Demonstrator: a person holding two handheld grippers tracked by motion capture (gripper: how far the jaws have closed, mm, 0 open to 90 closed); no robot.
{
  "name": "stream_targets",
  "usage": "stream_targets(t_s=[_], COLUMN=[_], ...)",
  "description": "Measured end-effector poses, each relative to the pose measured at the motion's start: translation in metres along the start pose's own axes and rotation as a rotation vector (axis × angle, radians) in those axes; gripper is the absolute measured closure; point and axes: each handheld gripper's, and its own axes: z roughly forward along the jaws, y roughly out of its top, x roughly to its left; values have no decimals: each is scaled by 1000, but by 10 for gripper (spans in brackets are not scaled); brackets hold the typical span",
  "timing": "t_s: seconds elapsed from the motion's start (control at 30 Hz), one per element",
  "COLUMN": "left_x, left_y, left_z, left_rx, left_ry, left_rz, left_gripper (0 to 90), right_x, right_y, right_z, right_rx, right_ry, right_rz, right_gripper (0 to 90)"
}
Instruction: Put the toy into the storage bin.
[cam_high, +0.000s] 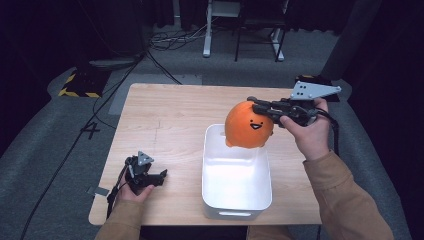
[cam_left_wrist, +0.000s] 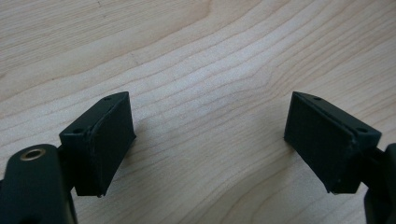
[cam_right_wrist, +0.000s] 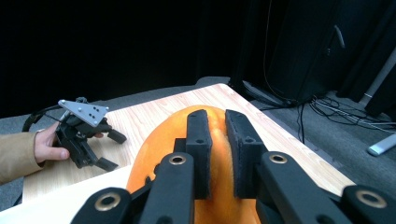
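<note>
Looking down from the high view, we note the right gripper (cam_high: 261, 106) holding an orange plush toy (cam_high: 248, 125) with a stitched black smiling face, raised just above the far rim of a white plastic bin (cam_high: 236, 175). In the right gripper view its jaws are pinched nearly together on a fold of the orange plush toy (cam_right_wrist: 161, 140), fabric bulging between the pads. The toy hangs clear of the bin floor; its lower edge overlaps the bin's back wall in the high view, and we cannot tell whether it touches.

The left gripper (cam_high: 152, 179) rests low on the light wooden table (cam_high: 165, 115) near the front left corner, well apart from the bin. In the left gripper view its jaws stand wide apart with bare wood grain between them, clamping nothing.
</note>
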Motion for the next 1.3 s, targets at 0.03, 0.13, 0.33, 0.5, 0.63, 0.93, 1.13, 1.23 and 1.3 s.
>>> stream_targets(t_s=[0.03, 0.13, 0.33, 0.5, 0.63, 0.93, 1.13, 1.23, 1.3], left_x=[0, 0, 0, 0, 0, 0, 0, 0, 0], left_y=[0, 0, 0, 0, 0, 0, 0, 0, 0], left_z=[0, 0, 0, 0, 0, 0, 0, 0, 0], left_rx=[0, 0, 0, 0, 0, 0, 0, 0, 0], left_ry=[0, 0, 0, 0, 0, 0, 0, 0, 0], left_rz=[0, 0, 0, -1, 0, 0, 0, -1, 0], left_gripper=[161, 160, 160, 160, 160, 160, 160, 161, 160], right_x=[1, 5, 9, 13, 16, 23, 25, 27, 28], right_y=[0, 0, -3, -4, -8, -27, -40, -48, -54], right_z=[2, 9, 24, 37, 44, 61, 65, 68, 72], right_rx=[-1, 1, 12, 20, 25, 59, 67, 88, 106], right_ry=[3, 11, 19, 32, 41, 57, 66, 68, 72], right_rz=[0, -8, -5, -8, -6, -4, 12, 11, 13], right_gripper=[808, 808, 807, 807, 807, 806, 806, 806, 806])
